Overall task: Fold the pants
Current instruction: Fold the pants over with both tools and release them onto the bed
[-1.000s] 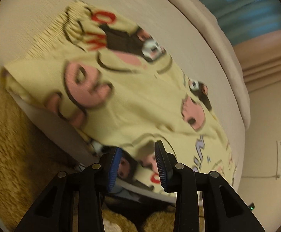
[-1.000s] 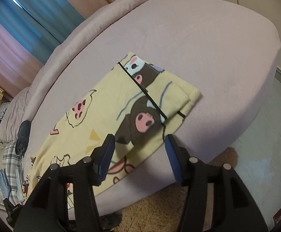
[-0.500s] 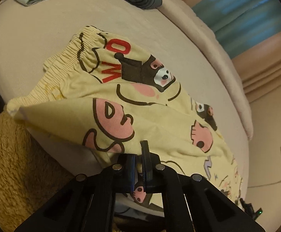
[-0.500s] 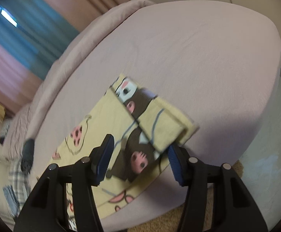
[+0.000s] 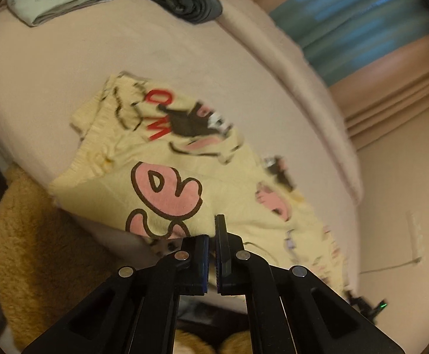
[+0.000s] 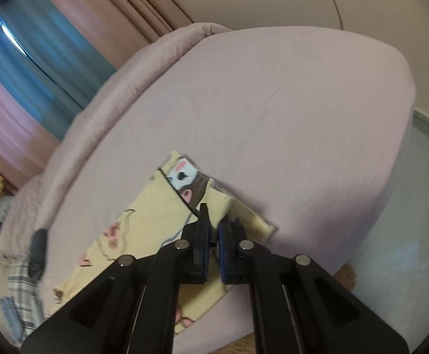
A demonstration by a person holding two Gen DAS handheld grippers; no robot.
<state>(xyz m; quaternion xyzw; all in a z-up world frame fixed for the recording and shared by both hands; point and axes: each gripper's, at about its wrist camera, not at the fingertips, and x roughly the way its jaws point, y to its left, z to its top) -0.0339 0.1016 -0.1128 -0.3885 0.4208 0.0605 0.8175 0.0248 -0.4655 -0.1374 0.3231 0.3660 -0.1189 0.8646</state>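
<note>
A wide bed [image 5: 52, 67] with a pale pinkish-beige sheet fills both views, its rounded edge dropping toward the floor. Behind it hang pink curtains [image 6: 75, 8] with a blue curtain panel [image 5: 359, 23] between them.

The yellow cartoon-print pants [image 5: 184, 177] lie across the near part of the bed, close to its edge, with the gathered elastic waistband toward the left gripper's side and the leg ends toward the right gripper's side. Red letters, pink shapes and dark cartoon figures cover the fabric. In the right wrist view, the leg end [image 6: 167, 215] lies flat on the sheet except for one hemmed corner, which stands up off the bed.

A shaggy golden-brown rug [image 5: 37, 250] lies on the floor below the bed edge. At the far side of the bed sit a folded pale grey-green garment [image 5: 58, 0] and, beside it, a folded dark grey garment [image 5: 184, 0]; a plaid fabric [image 6: 22, 289] shows at the left rim of the right wrist view.

The left gripper [image 5: 212, 236] has its fingers pressed together on the near edge of the pants, just below the pink print. The right gripper [image 6: 214, 221] has its fingers closed on the raised hemmed corner of the leg end.
</note>
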